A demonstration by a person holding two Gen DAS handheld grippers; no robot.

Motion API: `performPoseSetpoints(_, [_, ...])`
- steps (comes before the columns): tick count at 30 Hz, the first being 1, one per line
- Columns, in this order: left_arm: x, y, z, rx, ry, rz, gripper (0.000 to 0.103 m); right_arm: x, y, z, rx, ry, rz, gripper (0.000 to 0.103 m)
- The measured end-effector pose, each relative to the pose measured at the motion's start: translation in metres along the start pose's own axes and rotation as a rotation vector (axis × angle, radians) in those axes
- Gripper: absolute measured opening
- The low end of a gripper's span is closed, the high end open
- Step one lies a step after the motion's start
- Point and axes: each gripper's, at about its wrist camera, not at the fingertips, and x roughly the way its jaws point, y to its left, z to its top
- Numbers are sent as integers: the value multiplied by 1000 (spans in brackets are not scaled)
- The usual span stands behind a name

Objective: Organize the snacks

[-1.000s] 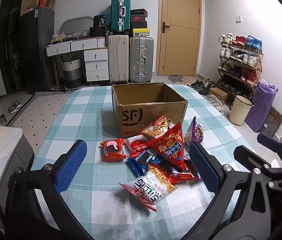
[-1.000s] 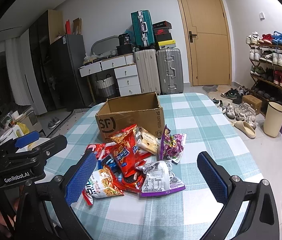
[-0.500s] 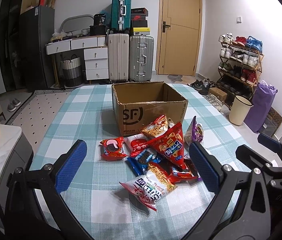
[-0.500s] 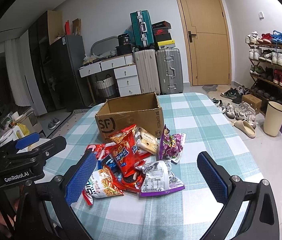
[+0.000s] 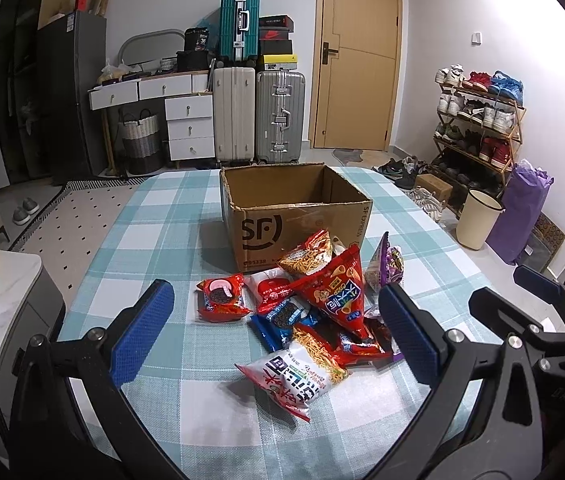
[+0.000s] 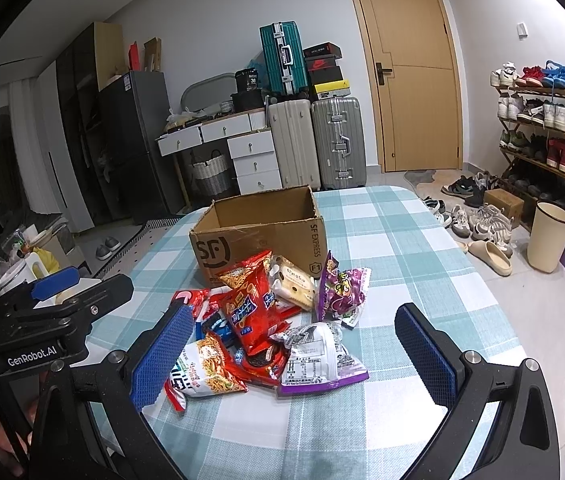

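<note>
Both hand-held grippers gape — bare tablecloth [image 5: 154,220] left of box [image 5: 294,212].

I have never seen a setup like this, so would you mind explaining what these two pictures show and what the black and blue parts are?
There is no robot here: a person holds a two-finger gripper in each hand, each with a fisheye camera looking along its fingers. One picture comes from the left gripper, the other from the right gripper. The blue pads are the fingers, spread open and holding nothing. On the checked tablecloth sits an open cardboard box, with a pile of snack packets just in front of it.
</note>
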Motion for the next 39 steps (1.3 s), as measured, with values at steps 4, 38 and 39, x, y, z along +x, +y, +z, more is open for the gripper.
performPoseSetpoints(4, [0, 0, 0, -2, 5, -4, 102, 0, 0, 0, 2, 1, -1, 103])
performPoseSetpoints(38, [43, 5, -17, 3, 98, -21, 102, 0, -9, -6, 26, 3, -2, 103])
performPoseSetpoints(39, [45, 5, -18, 4, 103, -23, 102, 0, -10, -6, 26, 2, -2, 103])
